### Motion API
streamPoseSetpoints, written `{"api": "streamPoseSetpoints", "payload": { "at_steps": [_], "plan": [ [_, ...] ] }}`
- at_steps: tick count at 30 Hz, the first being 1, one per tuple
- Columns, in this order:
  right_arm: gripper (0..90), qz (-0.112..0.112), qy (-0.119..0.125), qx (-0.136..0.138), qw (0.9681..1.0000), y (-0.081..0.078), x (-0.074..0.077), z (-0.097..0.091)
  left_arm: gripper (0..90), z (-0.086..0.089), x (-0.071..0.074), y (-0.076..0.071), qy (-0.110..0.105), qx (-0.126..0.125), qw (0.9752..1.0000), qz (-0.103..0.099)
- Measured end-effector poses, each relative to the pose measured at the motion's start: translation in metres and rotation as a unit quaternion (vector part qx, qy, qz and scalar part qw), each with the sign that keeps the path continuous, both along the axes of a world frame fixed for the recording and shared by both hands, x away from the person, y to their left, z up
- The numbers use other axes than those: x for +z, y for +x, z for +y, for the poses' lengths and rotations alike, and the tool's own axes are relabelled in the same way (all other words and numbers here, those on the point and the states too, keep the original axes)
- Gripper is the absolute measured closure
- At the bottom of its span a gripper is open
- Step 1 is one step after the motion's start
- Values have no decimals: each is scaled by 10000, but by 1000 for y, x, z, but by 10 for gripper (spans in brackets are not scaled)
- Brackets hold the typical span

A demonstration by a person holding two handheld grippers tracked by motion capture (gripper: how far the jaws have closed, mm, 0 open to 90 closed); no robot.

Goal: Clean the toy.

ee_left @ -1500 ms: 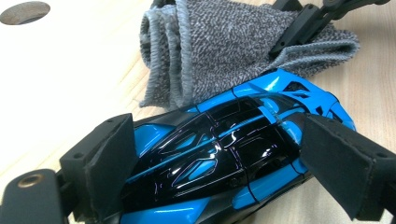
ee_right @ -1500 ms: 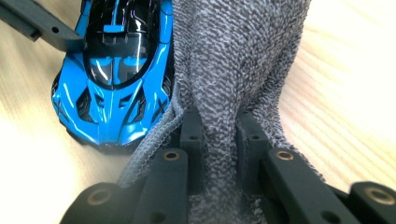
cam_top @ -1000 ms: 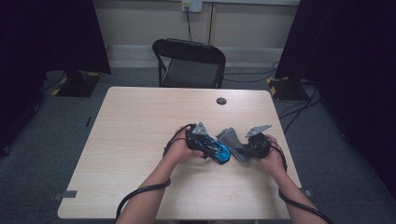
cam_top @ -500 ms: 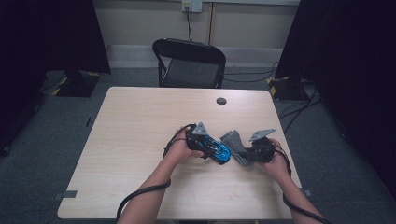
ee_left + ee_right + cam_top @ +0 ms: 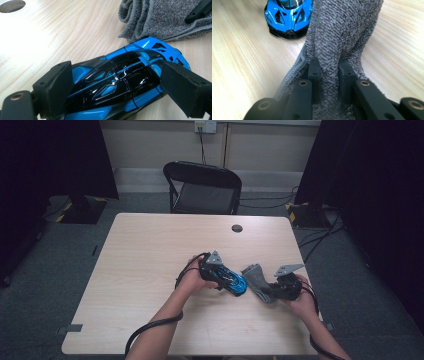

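Change: the right hand-held gripper (image 5: pixel 272 287) and its grey cloth (image 5: pixel 256 279) have slid a little toward the blue car since the earlier high-view frames; the left hand-held gripper (image 5: pixel 231 281) is where it was.
Left hand-held gripper: clamped on the blue toy car (image 5: pixel 120 82), one black pad on each flank, jaws spread wide by the car's body.
Toy car: resting on the counter (image 5: pixel 150 255), right of centre on the near half, nose pointing at the cloth.
Right hand-held gripper: clenched on a pinched fold of the grey cloth (image 5: pixel 337 42), jaws almost together.
Cloth: bunched terry fabric, lying on the counter just beside the car's front end (image 5: pixel 287 15); whether they touch is unclear.
Background: a black folding chair (image 5: pixel 202 187) beyond the counter's far edge.
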State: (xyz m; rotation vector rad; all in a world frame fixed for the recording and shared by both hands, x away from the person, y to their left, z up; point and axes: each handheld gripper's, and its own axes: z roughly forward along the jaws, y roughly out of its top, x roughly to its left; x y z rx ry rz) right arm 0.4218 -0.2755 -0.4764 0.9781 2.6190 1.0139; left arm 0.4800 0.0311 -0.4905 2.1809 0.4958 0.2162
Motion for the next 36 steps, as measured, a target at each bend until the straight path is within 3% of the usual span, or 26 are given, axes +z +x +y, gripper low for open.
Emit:
{"api": "streamPoseSetpoints", "payload": {
  "at_steps": [10,12,21,28,36],
  "plan": [
    [759,-54,57,-224,9997,1,10,-18,176,2,6,2,17,16,9999,147],
    [759,-84,117,-230,9996,2,14,-19,178,3,8,1,-88,33,9998,162],
    [759,-281,187,-149,9993,8,38,-10,190,23,40,-7,-277,55,9996,-3],
    [758,-365,212,214,9989,11,53,25,194,56,65,-24,-375,143,9991,-163],
    [755,-293,186,877,9955,12,49,90,182,98,78,-46,-456,282,9980,-332]
  ]
}}
